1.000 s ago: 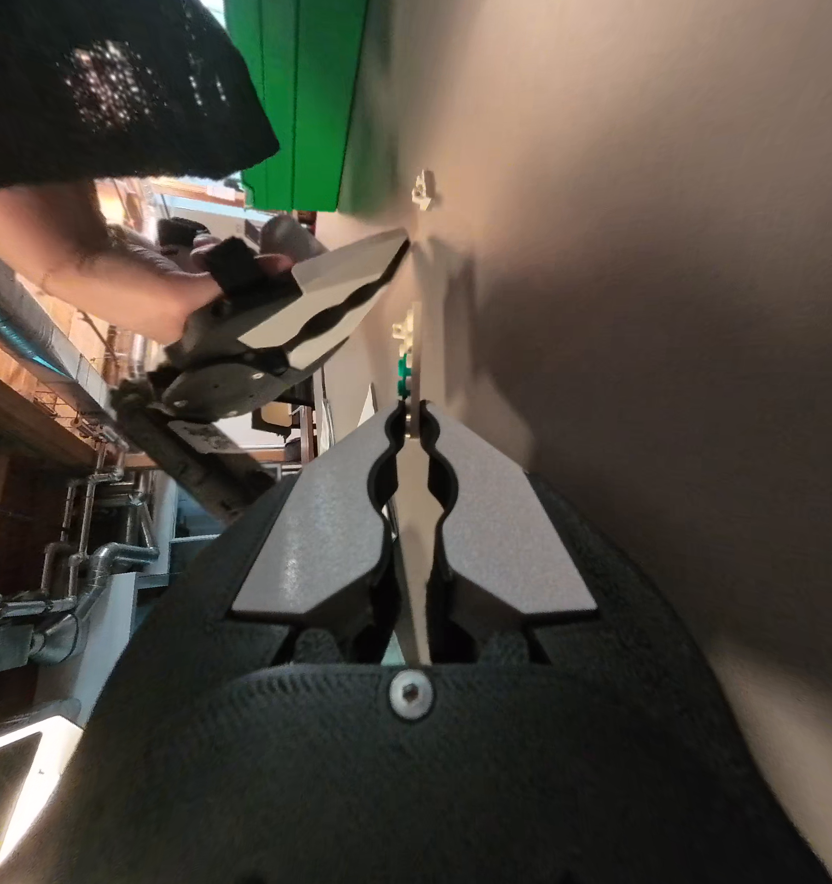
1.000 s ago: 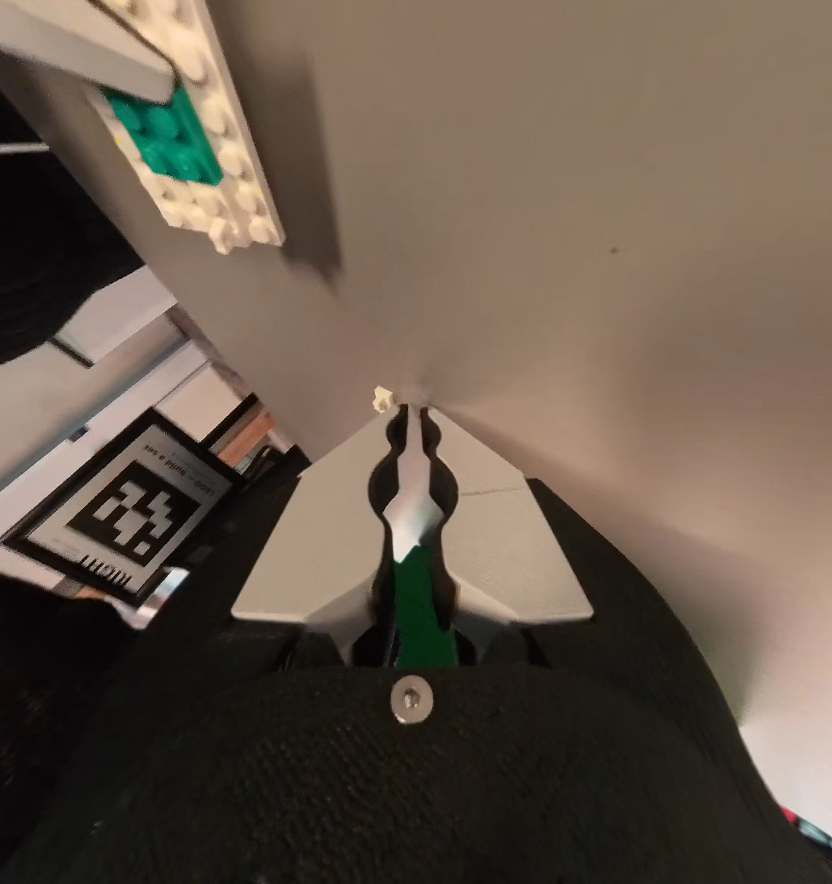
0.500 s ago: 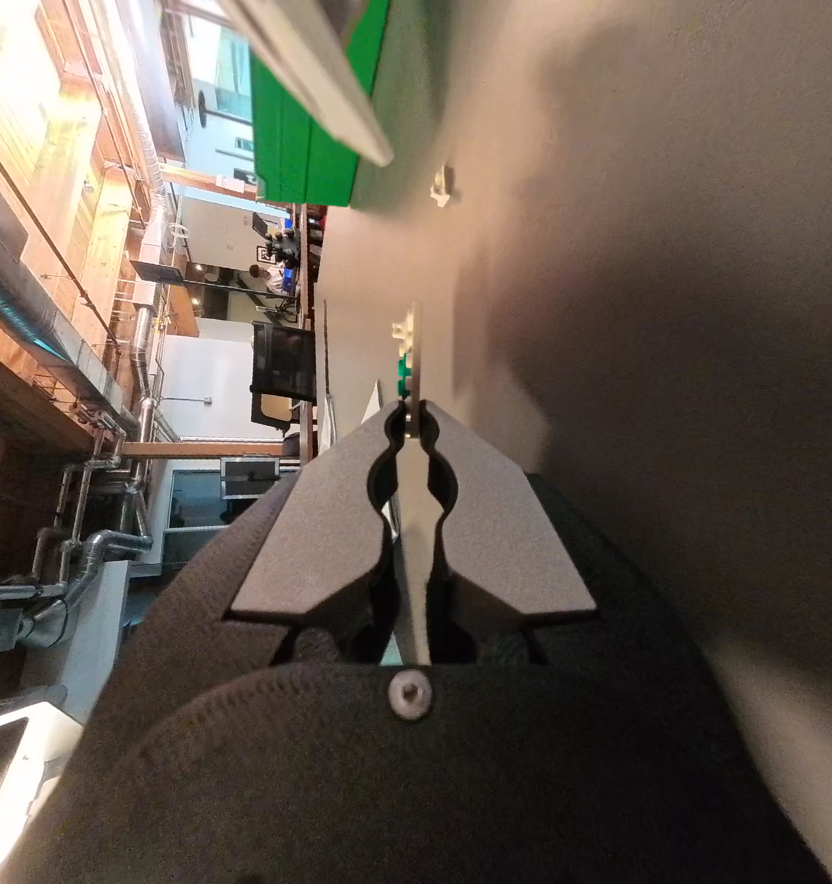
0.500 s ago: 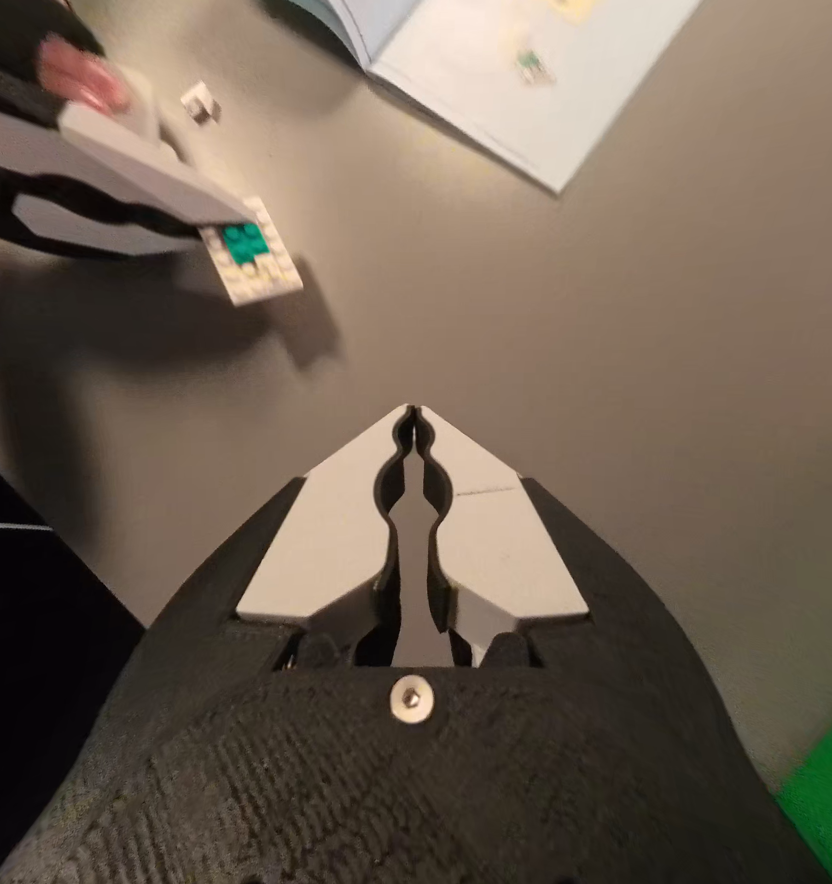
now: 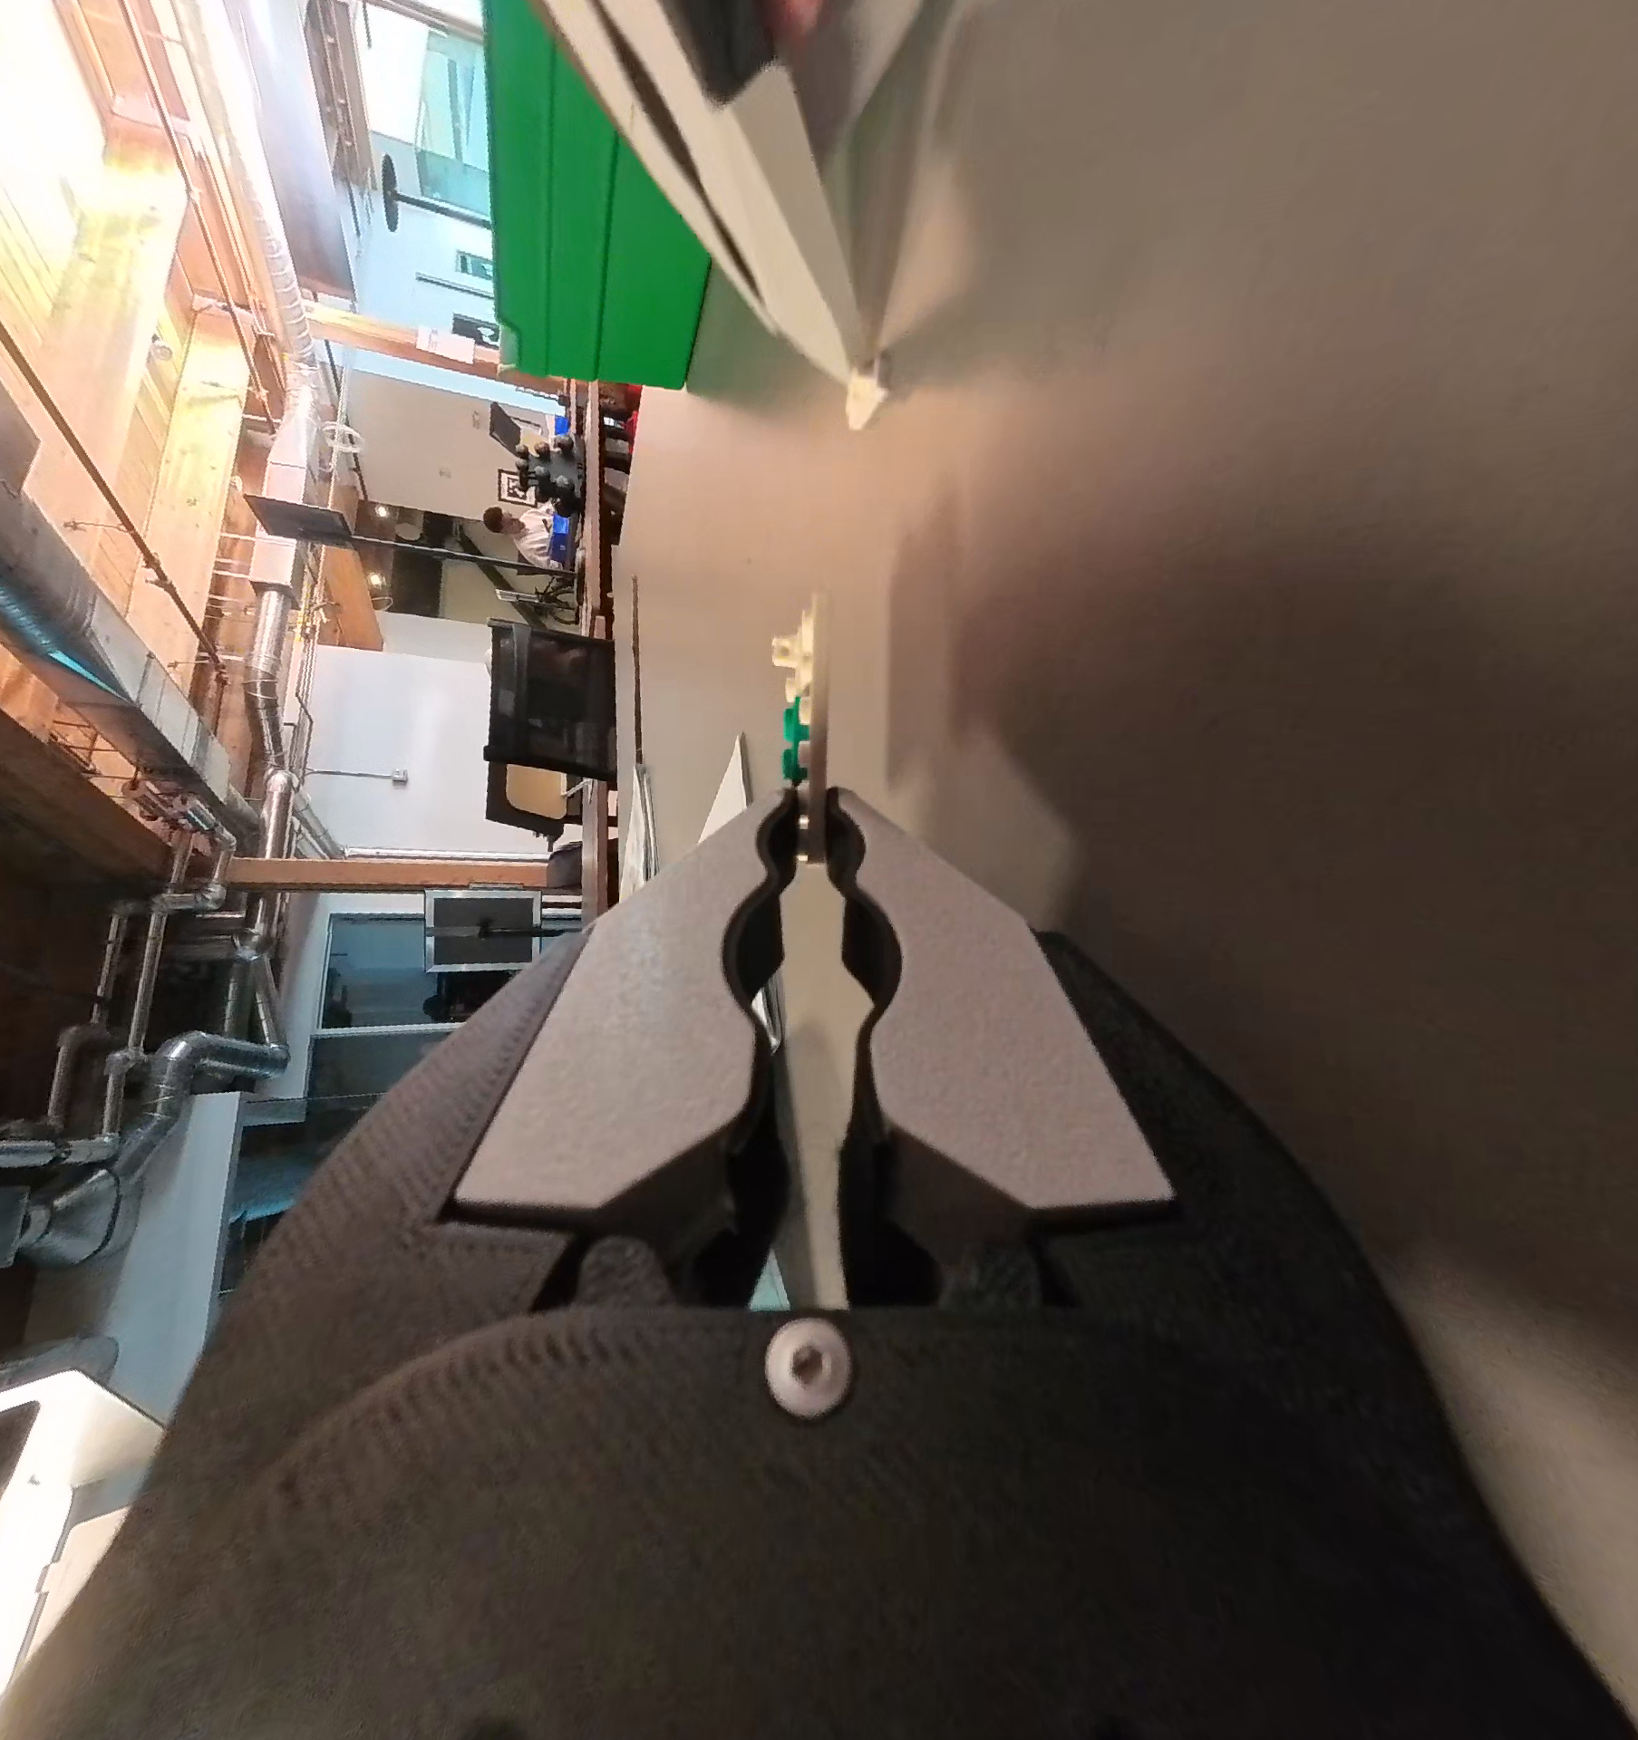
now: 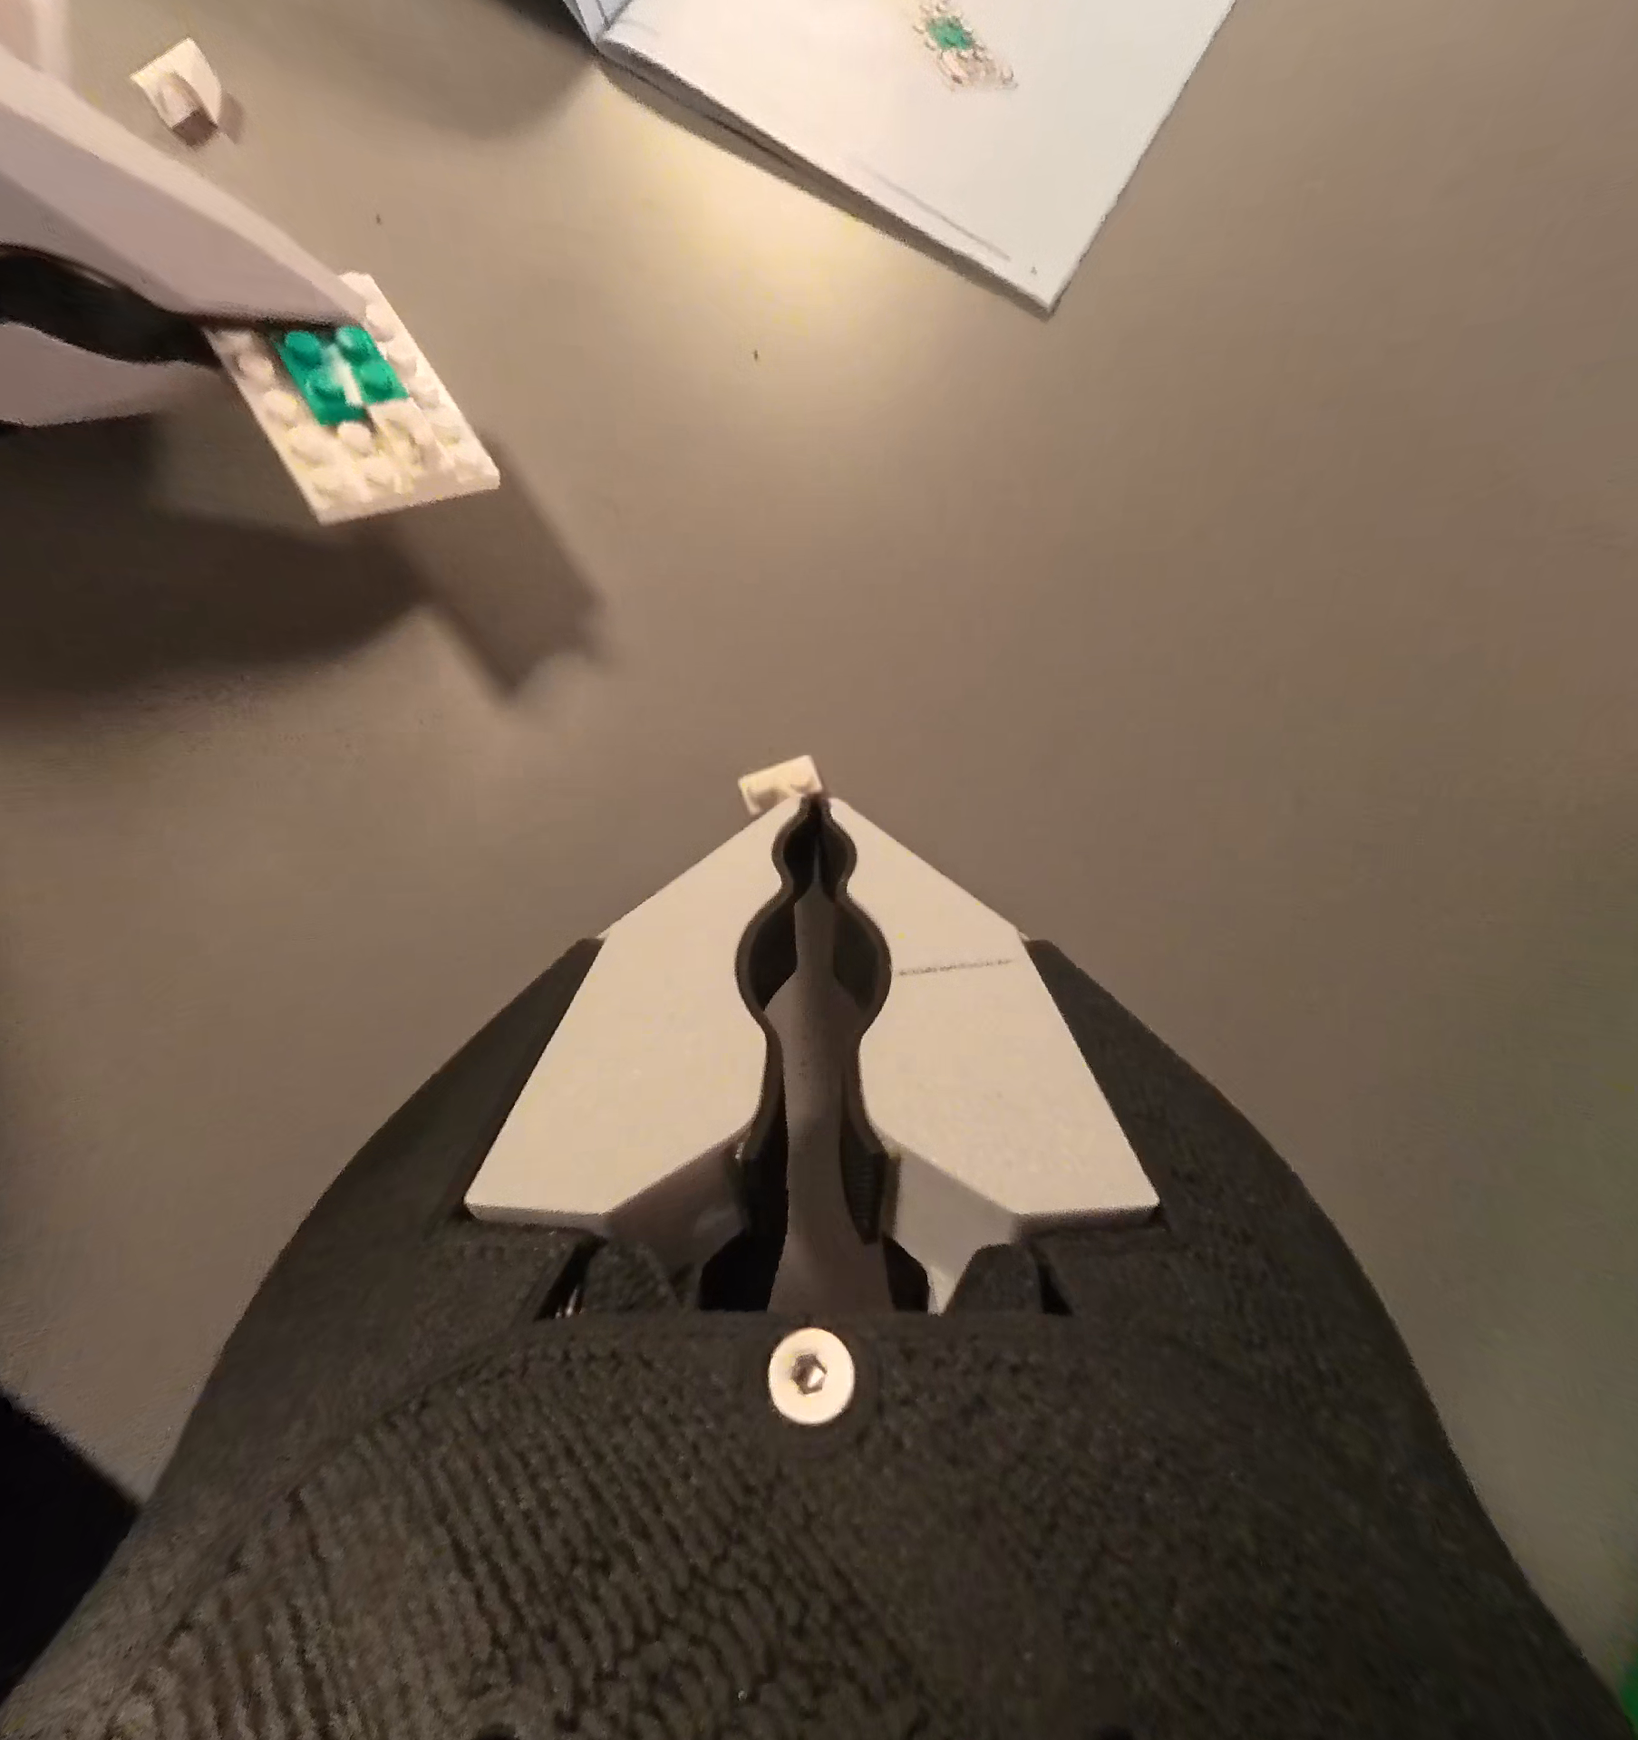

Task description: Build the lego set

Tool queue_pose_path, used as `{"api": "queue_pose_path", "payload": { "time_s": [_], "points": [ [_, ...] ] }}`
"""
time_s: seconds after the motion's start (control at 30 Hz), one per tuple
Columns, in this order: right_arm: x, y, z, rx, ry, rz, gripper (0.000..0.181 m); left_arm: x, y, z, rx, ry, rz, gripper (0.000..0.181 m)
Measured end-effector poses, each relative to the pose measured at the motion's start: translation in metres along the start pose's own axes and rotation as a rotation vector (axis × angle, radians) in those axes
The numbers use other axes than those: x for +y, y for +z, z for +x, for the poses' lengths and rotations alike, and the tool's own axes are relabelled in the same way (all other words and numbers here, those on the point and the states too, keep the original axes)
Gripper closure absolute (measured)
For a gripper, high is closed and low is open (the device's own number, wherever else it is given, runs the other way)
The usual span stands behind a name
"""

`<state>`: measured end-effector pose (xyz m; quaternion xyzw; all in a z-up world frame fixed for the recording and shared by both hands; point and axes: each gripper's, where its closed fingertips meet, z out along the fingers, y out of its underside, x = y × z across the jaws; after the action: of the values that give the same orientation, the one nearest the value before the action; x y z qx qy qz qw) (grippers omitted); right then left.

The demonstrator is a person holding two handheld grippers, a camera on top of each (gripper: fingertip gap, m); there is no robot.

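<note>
Two hand-held grippers [image 6: 810, 800] [image 5: 813, 800], two small white bricks [image 6: 782, 780] [image 6: 177, 89], one booklet [image 6: 937, 122].

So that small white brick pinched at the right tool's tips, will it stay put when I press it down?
The small white plastic brick is held only at the very tips of the right tool, so it may pivot or pop out. It looks rigid and light. The white studded plate in the left tool is gripped by one edge, so it may tilt.
</note>
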<state>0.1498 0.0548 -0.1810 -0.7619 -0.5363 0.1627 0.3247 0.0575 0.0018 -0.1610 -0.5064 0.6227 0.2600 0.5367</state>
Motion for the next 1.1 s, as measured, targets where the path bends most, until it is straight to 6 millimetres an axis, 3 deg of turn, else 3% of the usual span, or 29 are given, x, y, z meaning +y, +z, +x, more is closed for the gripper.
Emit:
{"api": "queue_pose_path", "payload": {
  "time_s": [0.1,0.2,0.33,0.73,1.0,1.1],
  "points": [
    [-0.011,0.006,0.003,0.004,0.002,0.048,0.181,0.000,0.000,0.000,0.000,0.001,-0.001,0.177],
    [-0.019,-0.002,-0.002,-0.020,0.079,0.139,0.181,0.001,-0.001,-0.001,-0.005,0.000,-0.006,0.177],
    [-0.010,-0.004,-0.007,-0.016,0.121,0.131,0.175,0.001,0.000,-0.002,-0.003,-0.017,-0.003,0.177],
    [-0.010,-0.006,-0.016,-0.027,0.150,0.129,0.170,0.000,0.001,-0.002,-0.001,-0.007,-0.007,0.177],
    [-0.008,-0.003,-0.014,-0.001,0.176,0.133,0.179,-0.001,0.001,-0.002,-0.004,-0.002,-0.003,0.177],
    [-0.028,-0.010,-0.025,-0.068,0.128,0.225,0.180,-0.005,-0.001,-0.005,-0.026,0.007,0.016,0.177]
  ]
}}
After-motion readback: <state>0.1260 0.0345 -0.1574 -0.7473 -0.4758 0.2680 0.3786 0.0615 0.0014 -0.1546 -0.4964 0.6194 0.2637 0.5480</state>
